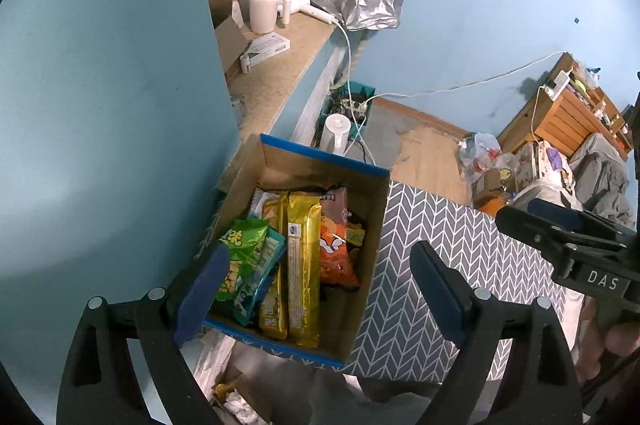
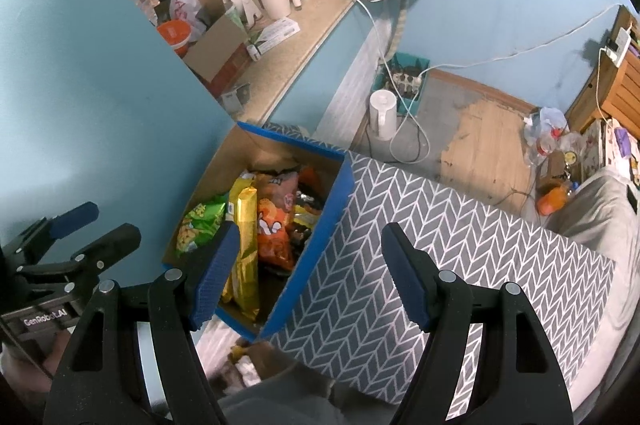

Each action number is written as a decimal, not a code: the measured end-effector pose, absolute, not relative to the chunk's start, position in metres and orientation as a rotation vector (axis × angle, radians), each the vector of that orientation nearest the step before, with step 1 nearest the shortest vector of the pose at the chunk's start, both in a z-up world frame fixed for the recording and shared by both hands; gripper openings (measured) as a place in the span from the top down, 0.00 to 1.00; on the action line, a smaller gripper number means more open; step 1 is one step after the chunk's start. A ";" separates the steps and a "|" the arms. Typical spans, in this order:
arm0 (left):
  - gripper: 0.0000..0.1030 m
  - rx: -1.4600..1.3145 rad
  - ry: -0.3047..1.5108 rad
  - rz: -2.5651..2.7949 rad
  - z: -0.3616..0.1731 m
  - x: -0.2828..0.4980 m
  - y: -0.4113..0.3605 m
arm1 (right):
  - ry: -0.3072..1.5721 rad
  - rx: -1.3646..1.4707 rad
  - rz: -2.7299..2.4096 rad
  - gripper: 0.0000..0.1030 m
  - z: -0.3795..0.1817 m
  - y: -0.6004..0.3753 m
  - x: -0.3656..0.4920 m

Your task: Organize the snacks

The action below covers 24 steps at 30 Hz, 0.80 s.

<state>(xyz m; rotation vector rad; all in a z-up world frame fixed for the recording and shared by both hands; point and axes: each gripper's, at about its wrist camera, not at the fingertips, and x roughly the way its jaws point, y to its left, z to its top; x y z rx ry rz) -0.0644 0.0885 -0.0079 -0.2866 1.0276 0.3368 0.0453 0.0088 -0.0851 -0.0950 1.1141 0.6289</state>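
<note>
With both the left gripper (image 1: 316, 289) and the right gripper (image 2: 308, 273) hovering released and empty over the snacks (image 1: 296, 257) packed in the box (image 1: 372, 237) at the worktop's (image 2: 460, 245) left edge, sorting seems finished, leaving perhaps only withdrawal.

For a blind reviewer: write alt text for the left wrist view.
An open left gripper hovers above a cardboard box packed with snack packets, including a gold pack and an orange bag. The box sits on a grey herringbone surface beside a blue wall.
</note>
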 end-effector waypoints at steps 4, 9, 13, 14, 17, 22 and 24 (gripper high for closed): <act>0.10 -0.290 1.027 0.350 -0.008 -0.062 0.086 | 1.114 -0.098 0.636 0.28 -0.084 0.006 0.049; 0.10 -0.282 1.029 0.355 -0.010 -0.060 0.081 | 1.112 -0.099 0.644 0.28 -0.082 0.004 0.051; 0.10 -0.303 1.032 0.350 -0.011 -0.059 0.077 | 1.113 -0.104 0.645 0.28 -0.081 0.001 0.054; 0.10 -0.307 1.032 0.349 -0.011 -0.059 0.076 | 1.114 -0.105 0.645 0.28 -0.081 0.000 0.055; 0.10 -0.312 1.042 0.348 -0.013 -0.057 0.075 | 1.119 -0.104 0.645 0.28 -0.082 -0.001 0.056; 0.10 -0.313 1.041 0.354 -0.013 -0.056 0.074 | 1.119 -0.105 0.652 0.28 -0.082 -0.001 0.057; 0.10 -0.313 1.039 0.360 -0.012 -0.056 0.073 | 1.119 -0.105 0.656 0.28 -0.082 -0.002 0.056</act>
